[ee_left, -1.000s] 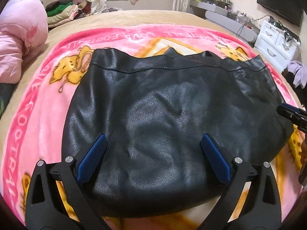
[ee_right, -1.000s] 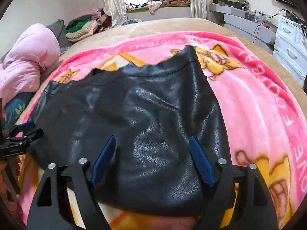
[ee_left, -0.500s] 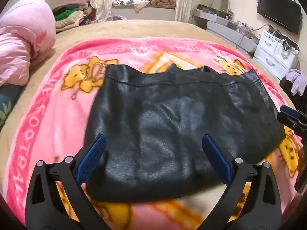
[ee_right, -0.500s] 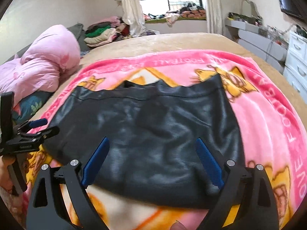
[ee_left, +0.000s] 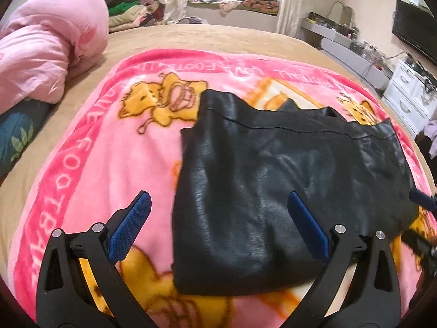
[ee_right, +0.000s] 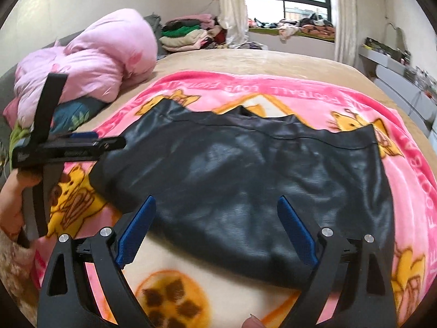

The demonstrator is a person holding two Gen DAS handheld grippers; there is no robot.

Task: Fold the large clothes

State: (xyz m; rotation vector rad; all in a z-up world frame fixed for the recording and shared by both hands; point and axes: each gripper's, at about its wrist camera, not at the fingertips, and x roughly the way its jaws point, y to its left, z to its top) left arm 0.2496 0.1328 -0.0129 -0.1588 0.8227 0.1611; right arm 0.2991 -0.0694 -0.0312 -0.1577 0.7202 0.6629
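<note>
— Beige bed (ee_left: 224, 37) first, with a pink cartoon blanket (ee_left: 90, 164) spread over it?

— Yes, and a rolled pink duvet (ee_right: 90, 57) lies at its left edge.

— Where is the garment?

— On the blanket: a black leather garment (ee_left: 262, 191), folded into a flat block.

— The grippers?

— The left gripper (ee_left: 218, 232) hovers above its near edge, jaws wide and empty. The right gripper (ee_right: 215, 232) is equally spread, nothing between its blue pads (ee_right: 136, 232).
</note>
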